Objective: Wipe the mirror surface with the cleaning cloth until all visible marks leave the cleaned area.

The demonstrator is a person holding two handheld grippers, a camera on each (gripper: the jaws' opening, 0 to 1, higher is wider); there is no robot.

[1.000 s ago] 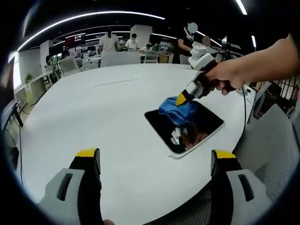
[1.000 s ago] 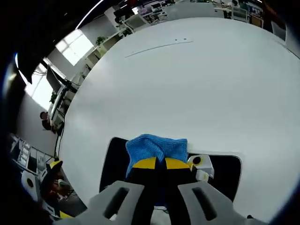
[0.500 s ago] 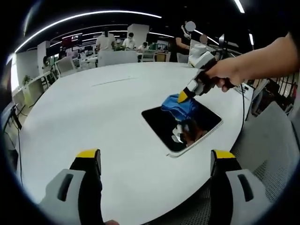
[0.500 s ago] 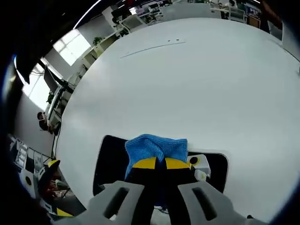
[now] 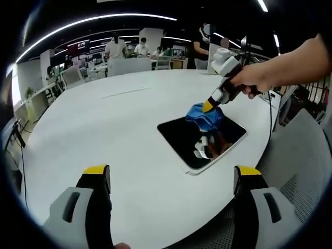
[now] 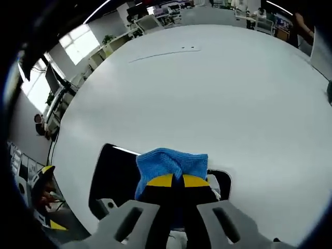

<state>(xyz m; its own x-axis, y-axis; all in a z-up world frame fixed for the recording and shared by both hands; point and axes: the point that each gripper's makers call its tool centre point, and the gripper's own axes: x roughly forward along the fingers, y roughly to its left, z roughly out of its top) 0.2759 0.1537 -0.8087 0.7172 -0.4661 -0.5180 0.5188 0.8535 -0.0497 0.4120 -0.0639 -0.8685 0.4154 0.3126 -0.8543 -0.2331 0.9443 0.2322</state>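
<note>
Now | right hand-held gripper (image 6: 172, 180) clamps cloth (image 6: 171, 163) on mirror (image 5: 202, 140) | left hand-held gripper (image 5: 174, 171) wide open, empty | white table (image 5: 104, 129)

cloth (image 5: 203, 114) on mirror (image 5: 199, 140), mirror on table (image 5: 104, 135)

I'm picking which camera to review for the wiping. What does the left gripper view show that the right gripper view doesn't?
Left gripper view: the person's hand holding the right hand-held gripper, and the open left hand-held gripper. Right gripper view: a close look along the jaws shut on the blue cloth. Both: the cloth on the dark mirror on the white table.
</note>
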